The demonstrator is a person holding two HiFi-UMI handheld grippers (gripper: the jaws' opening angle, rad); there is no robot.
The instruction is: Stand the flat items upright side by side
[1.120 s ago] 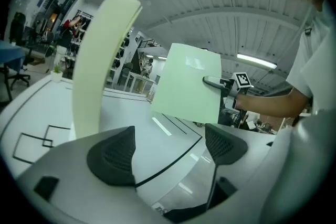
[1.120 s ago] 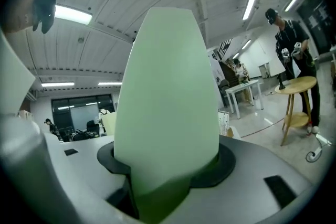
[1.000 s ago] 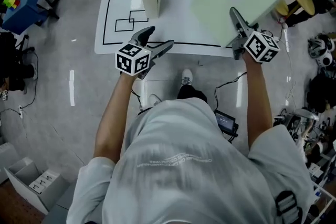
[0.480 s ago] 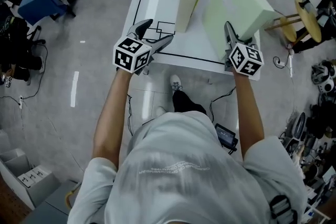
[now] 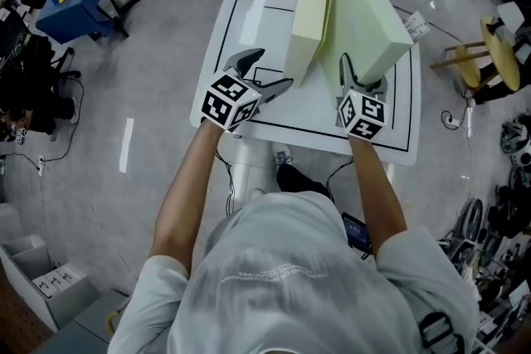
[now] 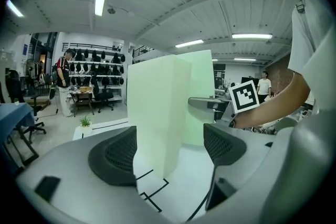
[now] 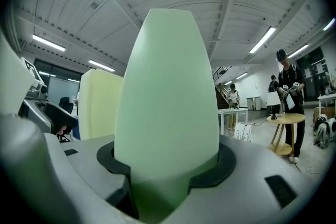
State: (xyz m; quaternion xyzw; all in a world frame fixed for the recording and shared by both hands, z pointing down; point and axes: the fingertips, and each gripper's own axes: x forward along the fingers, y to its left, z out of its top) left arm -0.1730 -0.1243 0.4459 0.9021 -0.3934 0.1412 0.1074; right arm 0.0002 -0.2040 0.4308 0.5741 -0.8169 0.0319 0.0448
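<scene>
The green slab [image 5: 369,16] is held by its near lower end between the right gripper's [image 5: 362,77] pads. It rises beyond the fingers and leans a little to their left. Whether its bottom edge rests on the table [image 5: 241,21] I cannot tell. Just left of those fingers the yellow slab [image 5: 311,8] stands on edge, its top touching or almost touching the green one. The left gripper [image 5: 267,70] is empty with its jaws wide. The yellow slab stands ahead of its fingertips, apart from them, so nothing braces it. The main risk, as I judge it, is the green slab pressing against the yellow one and tipping it over to the left, since it is tall on a narrow edge. A second risk is letting go while the green slab leans, so that it falls against its neighbour or flops to the right, where the table's edge is near. The foam looks soft and is gripped at one low end only, so it may twist or sag in the pads.
</scene>
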